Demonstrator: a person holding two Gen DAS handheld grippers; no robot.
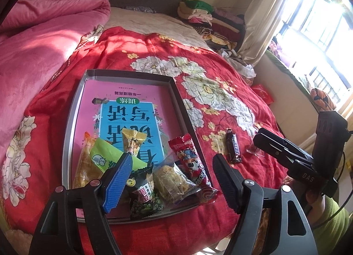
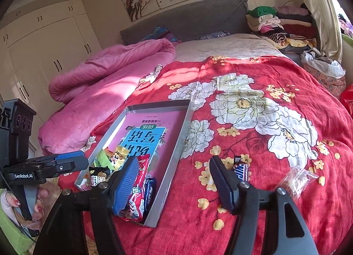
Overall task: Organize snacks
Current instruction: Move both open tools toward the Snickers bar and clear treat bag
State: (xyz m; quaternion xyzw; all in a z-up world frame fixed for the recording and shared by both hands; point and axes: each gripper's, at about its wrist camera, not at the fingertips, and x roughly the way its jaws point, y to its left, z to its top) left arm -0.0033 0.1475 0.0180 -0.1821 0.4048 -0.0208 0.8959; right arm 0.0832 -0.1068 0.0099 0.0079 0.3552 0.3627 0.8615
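Note:
A grey metal tray (image 1: 176,92) lies on the red floral bedspread with a pink and blue book inside. Several snack packets lie at its near end: a green milk packet (image 1: 103,155), a yellow candy (image 1: 132,141), a red packet (image 1: 192,162), a clear-wrapped cake (image 1: 174,181) and a dark pea packet (image 1: 143,200). A Snickers bar (image 1: 233,148) and a clear packet (image 2: 297,180) lie on the bedspread right of the tray. My left gripper (image 1: 169,180) is open and empty above the tray's near end. My right gripper (image 2: 174,185) is open and empty over the tray's right rim (image 2: 176,155), left of the Snickers bar (image 2: 241,168).
A rolled pink quilt (image 1: 39,41) lies left of the tray. Folded clothes (image 1: 205,17) are stacked at the far right by the headboard. A curtain and bright window (image 1: 313,25) are to the right. Wardrobes (image 2: 48,47) stand beyond the bed's left side.

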